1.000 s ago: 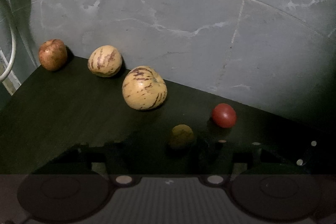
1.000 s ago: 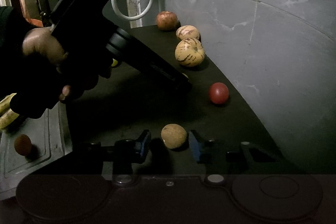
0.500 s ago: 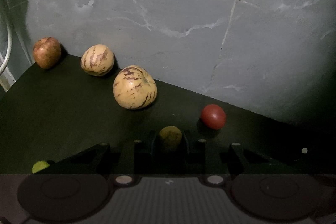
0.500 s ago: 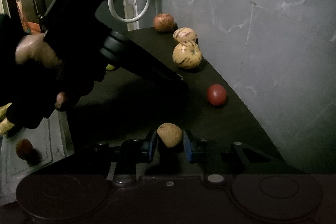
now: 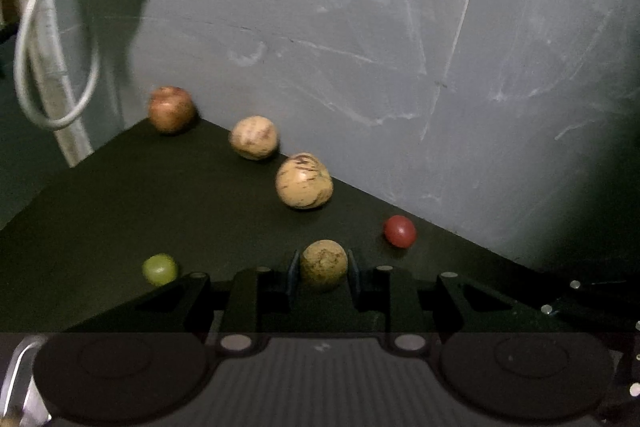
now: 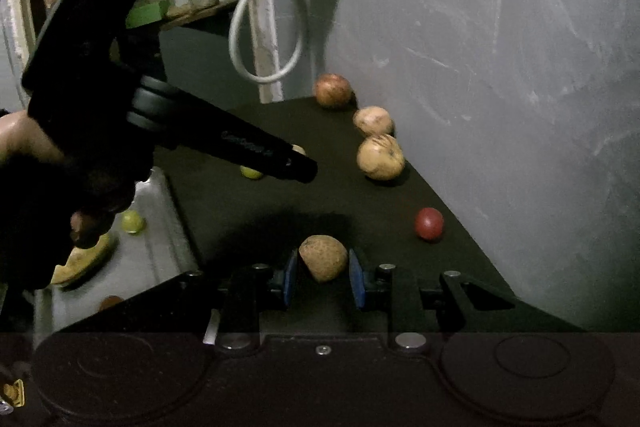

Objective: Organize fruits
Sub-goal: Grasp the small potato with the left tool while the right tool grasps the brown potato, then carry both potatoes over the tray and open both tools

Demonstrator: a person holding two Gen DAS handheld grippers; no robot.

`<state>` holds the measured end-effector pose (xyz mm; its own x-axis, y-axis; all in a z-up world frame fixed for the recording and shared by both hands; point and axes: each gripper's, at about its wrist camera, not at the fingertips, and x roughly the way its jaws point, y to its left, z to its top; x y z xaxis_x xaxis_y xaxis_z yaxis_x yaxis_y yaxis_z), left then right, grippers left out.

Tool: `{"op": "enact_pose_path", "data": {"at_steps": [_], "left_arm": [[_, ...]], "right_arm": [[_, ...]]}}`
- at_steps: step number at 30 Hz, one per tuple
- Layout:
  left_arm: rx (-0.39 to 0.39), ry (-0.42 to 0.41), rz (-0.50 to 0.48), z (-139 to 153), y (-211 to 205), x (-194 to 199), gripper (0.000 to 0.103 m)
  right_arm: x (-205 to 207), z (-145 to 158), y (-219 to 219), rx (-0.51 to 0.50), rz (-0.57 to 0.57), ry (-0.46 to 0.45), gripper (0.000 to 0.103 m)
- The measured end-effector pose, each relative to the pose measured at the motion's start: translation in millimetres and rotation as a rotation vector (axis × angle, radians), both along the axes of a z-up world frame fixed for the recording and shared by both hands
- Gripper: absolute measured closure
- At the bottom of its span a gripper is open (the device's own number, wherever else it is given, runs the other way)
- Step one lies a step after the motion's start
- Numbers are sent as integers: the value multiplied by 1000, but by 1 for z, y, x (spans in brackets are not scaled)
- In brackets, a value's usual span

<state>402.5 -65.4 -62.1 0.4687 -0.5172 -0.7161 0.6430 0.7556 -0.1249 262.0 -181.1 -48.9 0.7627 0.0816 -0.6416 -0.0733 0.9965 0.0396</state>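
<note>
**Left wrist view: a small brown fruit held in each gripper, the row along the wall ahead**

Left wrist view shows a small brown fruit (image 5: 323, 264) pinched between the two pads of the left gripper (image 5: 322, 269), the jaws drawn in narrow on its sides. It looks clear of the dark tabletop (image 5: 120, 211), though the blur leaves that uncertain. In the right wrist view a second brown fruit (image 6: 323, 257) sits between the blue pads of the right gripper (image 6: 323, 277), jaws likewise narrow and closed on it; it is roundish with one blunter end turned towards the left pad.

The relation that matters is where the held fruit lies against the row. Beyond and to the right of the left gripper's fingers rests a red fruit (image 5: 399, 231), near the grey wall (image 5: 400, 47). Farther along the wall, up and to the left, stand a large striped fruit (image 5: 304, 180), a smaller striped fruit (image 5: 253, 137) and a reddish apple (image 5: 171, 109), each apart from the next. A green grape (image 5: 160, 269) lies by itself, left of the left gripper.

Seen from the right wrist, the left gripper is nearer the striped fruits and the right gripper nearer the red one. By my judgement, each held fruit must go to a gap in that line.
</note>
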Motion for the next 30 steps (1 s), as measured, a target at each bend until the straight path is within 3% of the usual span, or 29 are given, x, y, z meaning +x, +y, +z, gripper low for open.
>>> {"op": "enact_pose_path", "data": {"at_steps": [15, 24, 30], "left_arm": [[-16, 22, 305, 29, 135, -76, 75], [-35, 168, 513, 4, 202, -120, 75], [-41, 240, 523, -16, 214, -132, 75]], "right_arm": [[-29, 12, 90, 14, 118, -18, 73], [-48, -5, 130, -8, 183, 41, 73], [-54, -26, 144, -43, 192, 109, 73]]}}
